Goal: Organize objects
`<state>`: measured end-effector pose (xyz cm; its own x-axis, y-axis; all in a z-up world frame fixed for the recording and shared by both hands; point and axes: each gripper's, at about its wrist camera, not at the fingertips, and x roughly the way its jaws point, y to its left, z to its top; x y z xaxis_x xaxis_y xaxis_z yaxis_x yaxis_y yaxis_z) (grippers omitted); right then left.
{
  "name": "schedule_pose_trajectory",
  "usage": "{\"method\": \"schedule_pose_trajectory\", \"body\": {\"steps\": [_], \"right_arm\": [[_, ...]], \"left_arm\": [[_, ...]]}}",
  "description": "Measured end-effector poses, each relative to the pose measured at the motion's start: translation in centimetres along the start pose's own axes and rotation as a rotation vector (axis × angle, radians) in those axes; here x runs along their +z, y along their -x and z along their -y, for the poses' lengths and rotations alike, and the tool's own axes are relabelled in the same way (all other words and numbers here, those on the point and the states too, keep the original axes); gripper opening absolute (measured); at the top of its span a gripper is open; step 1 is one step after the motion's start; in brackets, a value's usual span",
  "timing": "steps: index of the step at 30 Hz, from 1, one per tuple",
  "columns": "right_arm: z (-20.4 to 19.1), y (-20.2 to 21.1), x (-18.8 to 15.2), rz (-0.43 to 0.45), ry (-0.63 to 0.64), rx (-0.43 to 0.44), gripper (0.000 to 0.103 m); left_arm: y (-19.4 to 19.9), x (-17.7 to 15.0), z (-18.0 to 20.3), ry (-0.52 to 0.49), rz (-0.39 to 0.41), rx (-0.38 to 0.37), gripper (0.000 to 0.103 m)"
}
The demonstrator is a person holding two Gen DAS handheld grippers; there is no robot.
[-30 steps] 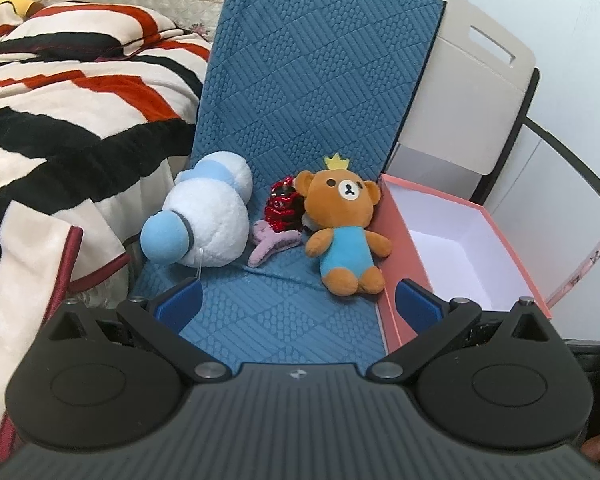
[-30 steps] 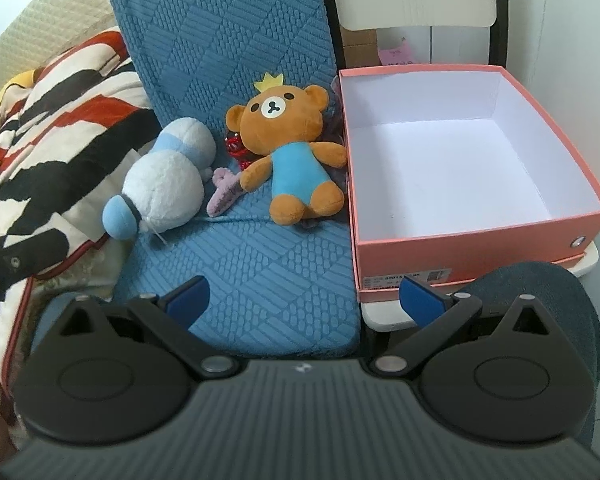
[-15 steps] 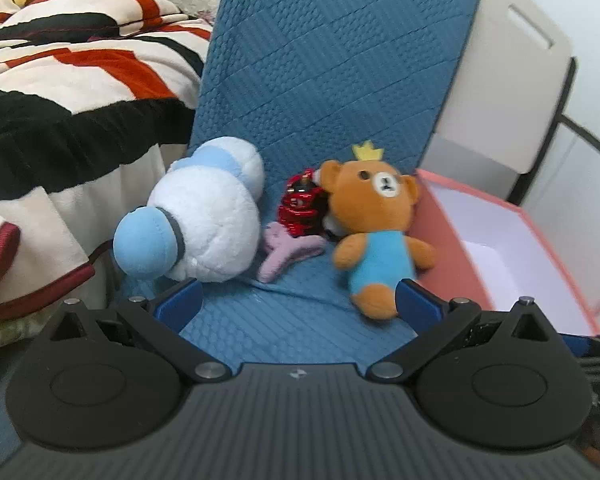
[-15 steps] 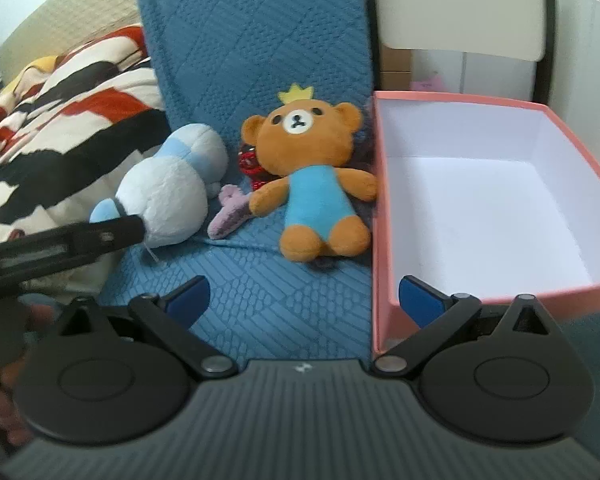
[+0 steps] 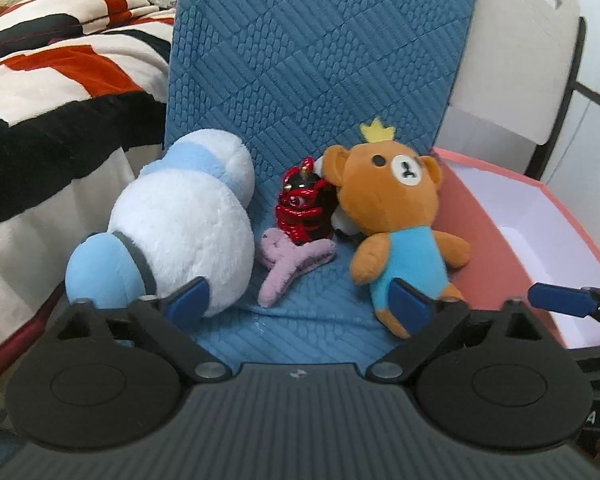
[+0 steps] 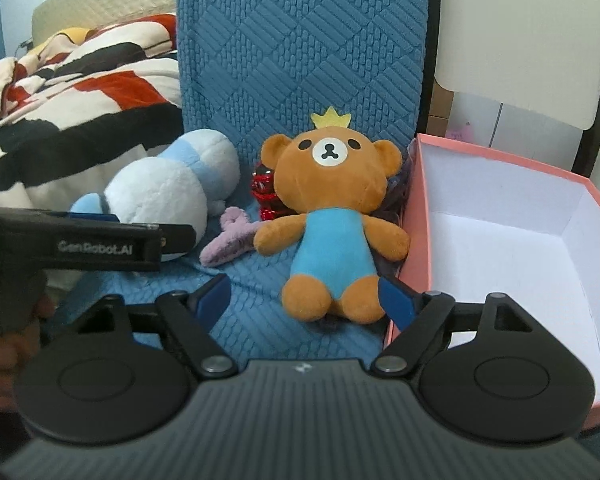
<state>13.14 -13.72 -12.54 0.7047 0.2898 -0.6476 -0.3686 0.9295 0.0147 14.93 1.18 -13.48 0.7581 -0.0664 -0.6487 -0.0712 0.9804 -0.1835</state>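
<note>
On a blue quilted seat cushion [image 5: 300, 320] lie a white and light-blue plush [image 5: 180, 224], a pink hair claw [image 5: 288, 264], a red and black figure [image 5: 304, 208] and a brown bear plush in a blue shirt [image 5: 396, 208]. My left gripper [image 5: 300, 300] is open, low over the cushion, in front of the claw. My right gripper [image 6: 304, 296] is open, its fingertips either side of the bear's [image 6: 332, 216] feet. An empty pink box [image 6: 500, 240] stands to the right of the bear. The left gripper's side [image 6: 100, 244] shows in the right wrist view.
A striped red, black and white blanket [image 5: 52, 92] lies to the left on a bed. A white chair back [image 5: 512, 52] rises behind the box. The cushion's tall back [image 6: 300, 40] stands behind the toys.
Both grippers have moved forward and lower toward the toys. The left one closed in on the claw and white plush, the right one on the bear. Both stay open.
</note>
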Motion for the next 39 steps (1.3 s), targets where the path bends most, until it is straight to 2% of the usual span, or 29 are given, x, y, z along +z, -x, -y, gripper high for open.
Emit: {"method": "schedule_pose_trajectory", "body": {"steps": [4, 6, 10, 12, 15, 18, 22, 25, 29, 34, 37, 39], "right_arm": [[0.0, -1.4, 0.5, -0.002, 0.016, -0.018, 0.082], [0.2, -2.0, 0.9, 0.003, 0.007, -0.025, 0.082], [0.9, -3.4, 1.9, 0.02, -0.029, -0.054, 0.082], [1.2, -4.1, 2.5, 0.013, -0.037, -0.038, 0.082], [1.3, -5.4, 3.5, 0.021, -0.014, -0.026, 0.079], [1.2, -7.2, 4.3, 0.029, 0.033, -0.037, 0.079], [1.6, -9.9, 5.0, -0.018, 0.025, -0.053, 0.078], [1.2, -10.9, 5.3, -0.019, 0.023, -0.045, 0.078], [0.9, -12.8, 5.1, -0.056, 0.04, -0.099, 0.079], [0.3, -14.0, 4.8, -0.045, 0.093, -0.138, 0.081], [0.4, -14.3, 4.3, -0.055, 0.1, -0.141, 0.073], [0.2, -13.9, 4.3, -0.047, 0.131, -0.152, 0.061]], "left_arm": [[-1.7, 0.5, -0.5, -0.004, -0.016, 0.005, 0.079], [-2.7, 0.7, -0.8, -0.008, -0.027, 0.003, 0.068], [-4.3, 1.2, -1.2, -0.002, -0.051, -0.019, 0.055], [-5.1, 1.3, -1.1, -0.013, -0.068, -0.025, 0.044], [-6.5, 1.4, -1.3, -0.017, -0.096, -0.039, 0.037], [-8.0, 1.6, -1.2, -0.029, -0.128, -0.039, 0.034], [-9.7, 1.4, -1.1, -0.042, -0.164, -0.023, 0.029], [-10.7, 1.2, -1.0, -0.056, -0.172, -0.011, 0.028], [-11.4, 1.0, -0.7, -0.081, -0.167, 0.027, 0.024], [-11.9, 0.7, -0.5, -0.089, -0.149, 0.06, 0.016], [-11.9, 0.5, -0.4, -0.093, -0.138, 0.077, 0.011], [-11.8, 0.5, -0.5, -0.084, -0.13, 0.067, 0.009]]}}
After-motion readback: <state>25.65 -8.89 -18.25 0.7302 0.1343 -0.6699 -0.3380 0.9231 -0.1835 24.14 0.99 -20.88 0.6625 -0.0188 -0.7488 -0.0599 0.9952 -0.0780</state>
